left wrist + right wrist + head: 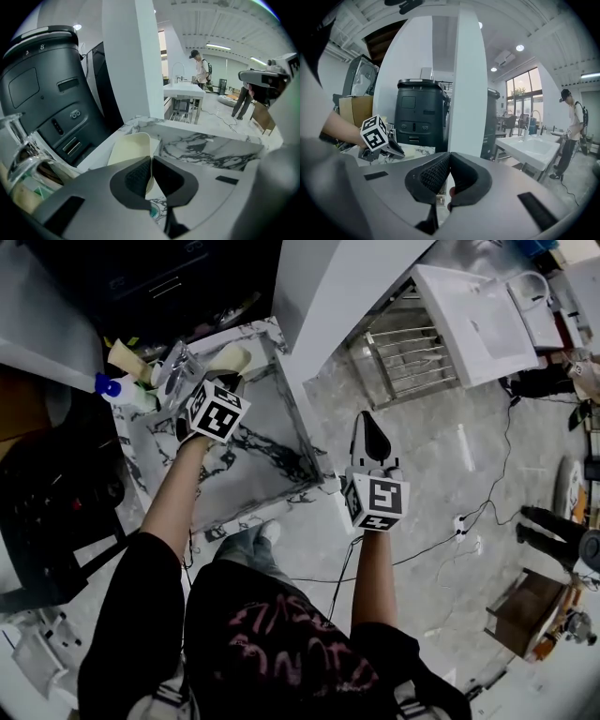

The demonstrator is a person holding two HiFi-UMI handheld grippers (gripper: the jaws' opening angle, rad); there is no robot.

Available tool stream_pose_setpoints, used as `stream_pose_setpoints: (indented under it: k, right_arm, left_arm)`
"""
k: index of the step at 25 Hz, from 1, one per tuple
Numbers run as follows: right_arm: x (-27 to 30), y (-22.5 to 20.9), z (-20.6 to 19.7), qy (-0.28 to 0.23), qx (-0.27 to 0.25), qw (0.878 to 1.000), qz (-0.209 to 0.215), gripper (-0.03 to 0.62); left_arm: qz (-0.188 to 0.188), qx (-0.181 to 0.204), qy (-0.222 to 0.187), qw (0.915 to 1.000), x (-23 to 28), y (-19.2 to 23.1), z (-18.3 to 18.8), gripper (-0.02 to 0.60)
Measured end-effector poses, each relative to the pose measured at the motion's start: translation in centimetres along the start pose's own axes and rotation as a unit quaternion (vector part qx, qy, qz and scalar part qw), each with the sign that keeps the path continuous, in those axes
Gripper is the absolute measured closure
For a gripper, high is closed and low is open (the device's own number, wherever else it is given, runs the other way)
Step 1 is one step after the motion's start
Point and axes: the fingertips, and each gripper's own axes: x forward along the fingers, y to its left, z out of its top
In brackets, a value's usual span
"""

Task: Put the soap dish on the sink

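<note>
The cream soap dish (231, 359) lies on the marble table (262, 470) near its far edge. In the left gripper view the soap dish (129, 147) sits just beyond the tips. My left gripper (217, 382) hovers over the table right beside the dish, and the left gripper (152, 159) has its jaws shut with nothing pinched. To the right of the table, my right gripper (369, 420) hangs over the floor; the right gripper (450, 154) is shut and empty. The white sink (473, 320) stands far right, and the sink (532, 150) shows ahead in the right gripper view.
A clear glass (176, 371), a blue-capped bottle (117, 388) and a cream bottle (127, 360) crowd the table's left end. A black machine (47, 93) stands behind. A white pillar (468, 93), a metal rack (408, 348) and floor cables (450, 521) lie between table and sink. People (202, 68) stand far off.
</note>
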Motion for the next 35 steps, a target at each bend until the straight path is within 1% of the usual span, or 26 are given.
stream_pose_setpoints:
  k: [5,12,13,15,23,26,31,35]
  right_arm:
    - [1.0,0.0,-0.6,0.007,-0.002,1.000,0.002,0.580]
    - [1.4,-0.1,-1.7,0.020,0.000,1.000,0.000,0.580]
    - [1.4,-0.1,-1.9,0.022,0.000,1.000,0.000,0.580]
    - [1.3,-0.3,-2.1,0.023,0.001,1.000,-0.001,0.580]
    - [0.8,-0.3,-1.6,0.016,0.010,1.000,-0.004,0.580]
    - [0.4,0.1,-1.3,0.014,0.011,1.000,-0.002,0.580]
    - [-0.6,0.6,-0.9,0.009,0.016,1.000,-0.004,0.580]
    - [-1.9,0.7,-0.8,0.005,0.033,0.999,-0.016,0.580]
  left_arm:
    - [-0.002,-0.004,0.015,0.9999,1.5,0.4,-0.4,0.549]
    - [-0.001,0.000,0.033,0.9994,2.5,0.9,-1.3,0.548]
    - [-0.001,0.000,0.035,0.9994,2.6,0.8,-1.4,0.536]
    - [-0.004,-0.003,0.035,0.9994,2.7,0.8,-1.5,0.472]
    - [-0.001,-0.006,0.022,0.9997,1.3,0.5,-0.7,0.463]
    - [0.003,-0.012,0.010,0.9999,0.3,0.3,-0.2,0.463]
    - [0.004,-0.021,-0.011,0.9997,-1.7,-0.4,0.3,0.480]
    - [0.005,-0.018,-0.030,0.9994,-3.9,-1.3,1.1,0.504]
